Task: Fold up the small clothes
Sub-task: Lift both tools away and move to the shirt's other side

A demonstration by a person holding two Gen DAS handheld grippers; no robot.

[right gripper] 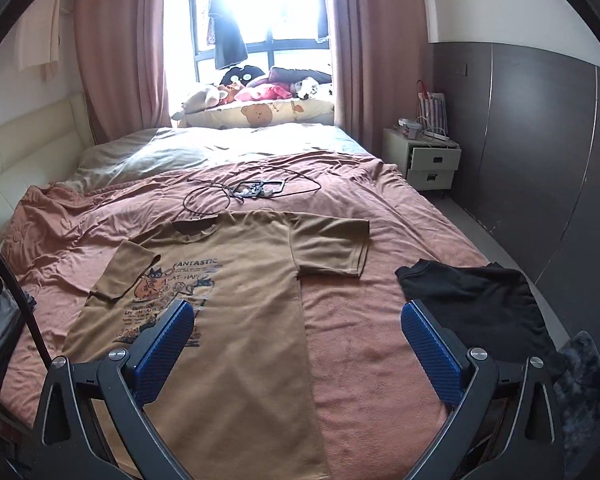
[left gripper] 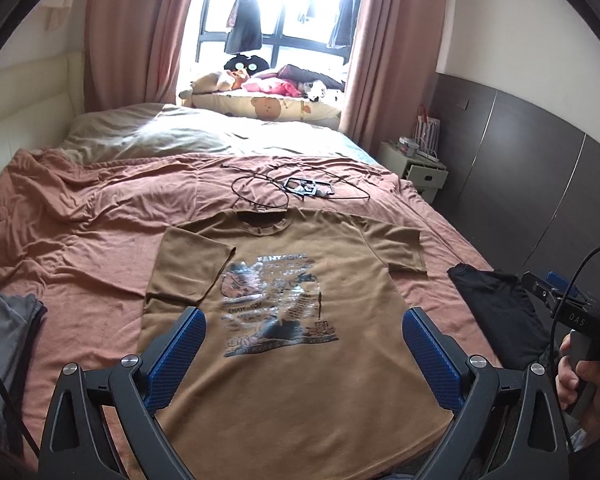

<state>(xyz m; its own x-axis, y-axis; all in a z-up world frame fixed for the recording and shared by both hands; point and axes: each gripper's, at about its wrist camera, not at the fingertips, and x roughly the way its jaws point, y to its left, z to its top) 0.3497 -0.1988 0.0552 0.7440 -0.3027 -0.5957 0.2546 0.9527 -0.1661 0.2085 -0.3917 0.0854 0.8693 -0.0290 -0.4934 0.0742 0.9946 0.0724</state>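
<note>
Blue-padded left gripper [left gripper: 304,344] and right gripper [right gripper: 296,344], both spread wide and empty above the brown T-shirt [left gripper: 276,360] lying flat, print up, on the rust blanket [right gripper: 364,356]. Left sleeve [left gripper: 196,268] already folded inward; risk of blanket pinched along with thin fabric. Farther off, black cable [left gripper: 260,192] touching the collar [left gripper: 264,220]: likely snag.

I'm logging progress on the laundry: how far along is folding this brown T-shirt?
Done: the brown T-shirt lies flat, print up, on the bed cover, with one sleeve already folded in over the chest. In hand: nothing; the left gripper and right gripper are both open above it. Left: the other sleeve, then folding the body.
</note>
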